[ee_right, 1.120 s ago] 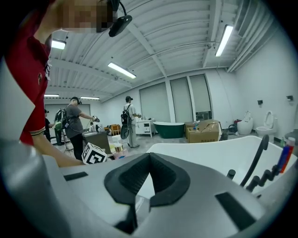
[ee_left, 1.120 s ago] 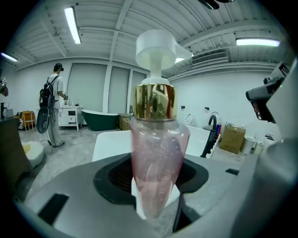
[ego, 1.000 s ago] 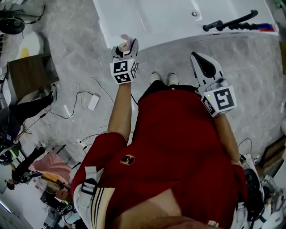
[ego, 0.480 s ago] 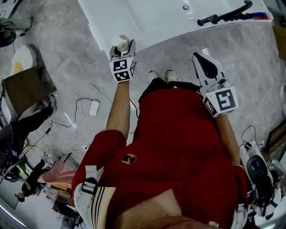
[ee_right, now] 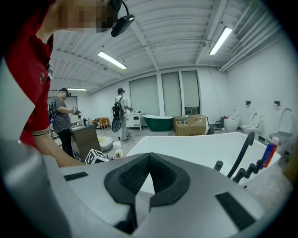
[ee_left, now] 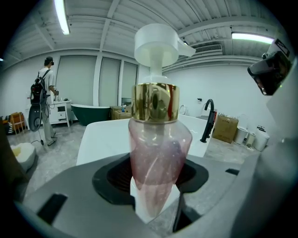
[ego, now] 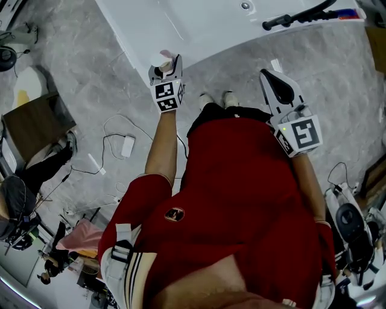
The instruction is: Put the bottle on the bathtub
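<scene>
Nearer the bathtub (ego: 199, 27) rim now, the left gripper (ego: 166, 67) clamps the bottle (ee_left: 156, 153), which could fall if released short; the right gripper (ee_right: 149, 158) has its jaws closed on nothing.

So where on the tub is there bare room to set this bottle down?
The tub's white rim is bare from its left corner, just ahead of the bottle, along to the black faucet. The right end is crowded: the faucet and a red-and-blue tube stand close together there.

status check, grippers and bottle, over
Left gripper shut on bottle, upright, at bathtub corner. Right gripper shut, empty. Nothing blocking the rim.
</scene>
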Demonstrator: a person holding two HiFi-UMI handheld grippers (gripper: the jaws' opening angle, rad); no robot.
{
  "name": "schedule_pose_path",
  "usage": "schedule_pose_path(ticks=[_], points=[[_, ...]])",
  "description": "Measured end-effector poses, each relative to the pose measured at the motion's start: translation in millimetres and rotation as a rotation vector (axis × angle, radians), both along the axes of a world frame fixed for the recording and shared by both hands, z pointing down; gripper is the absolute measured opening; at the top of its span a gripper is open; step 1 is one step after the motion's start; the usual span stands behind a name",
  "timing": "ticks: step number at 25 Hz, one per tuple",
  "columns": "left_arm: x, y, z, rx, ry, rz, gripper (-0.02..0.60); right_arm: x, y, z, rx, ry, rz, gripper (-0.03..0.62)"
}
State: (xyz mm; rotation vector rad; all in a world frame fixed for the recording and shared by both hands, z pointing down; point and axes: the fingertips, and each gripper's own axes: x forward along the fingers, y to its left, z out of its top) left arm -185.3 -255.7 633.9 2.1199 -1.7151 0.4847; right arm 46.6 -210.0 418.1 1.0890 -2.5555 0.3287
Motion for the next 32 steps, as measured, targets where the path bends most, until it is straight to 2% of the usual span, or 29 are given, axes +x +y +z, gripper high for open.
schedule_pose_path(ticks=[5, 11, 16, 25, 32], points=[[6.2, 3.6, 3.5, 0.013, -0.034, 0.011, 0.227, -0.6, 1.1, 2.6, -0.003, -0.007, -0.013, -0.002], [11.4, 7.8, 5.8, -0.026, -0.025, 0.020, 0.278, -0.3, 2.3, -2.6, 0.004, -0.031, -0.037, -0.002], [5.9, 21.9, -7.1, -0.009, -0.033, -0.020, 0.287, 1.4, 4.8, -0.3, 0.006, -0.061, -0.056, -0.002], [7.5, 56.0, -61.3, 0.053, -0.061, -0.048, 0.287, -5.9, 13.3, -2.1, -0.001, -0.144, -0.106, -0.002], [38.5, 76.0, -118.5, 0.133, -0.019, -0.019, 0.287, -16.7, 17.2, -4.8, -0.002, -0.205, -0.150, -0.002]])
